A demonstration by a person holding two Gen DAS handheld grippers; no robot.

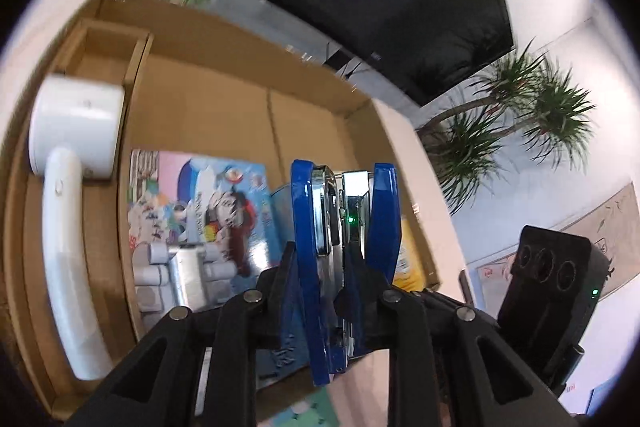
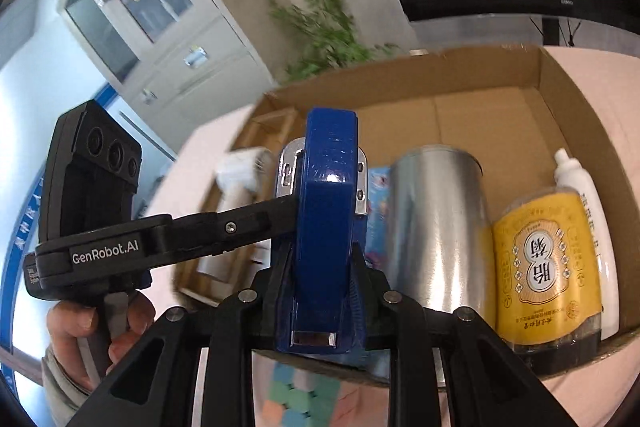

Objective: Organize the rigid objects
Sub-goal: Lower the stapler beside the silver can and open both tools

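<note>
Cardboard box (image 2: 568, 115) is the landmark: inside it a steel can (image 2: 438, 227), yellow-labelled jar (image 2: 546, 275) and white bottle (image 2: 580, 183) at one end, a picture book (image 1: 200, 211) mid-floor, a white brush (image 1: 72, 155) in the far side section. Blue stapler (image 2: 326, 227) hangs over the box's near edge, clamped between both the right gripper (image 2: 320, 291) and left gripper (image 1: 340, 267). Judged step: carrying in; next calls for a free floor spot and release.
</note>
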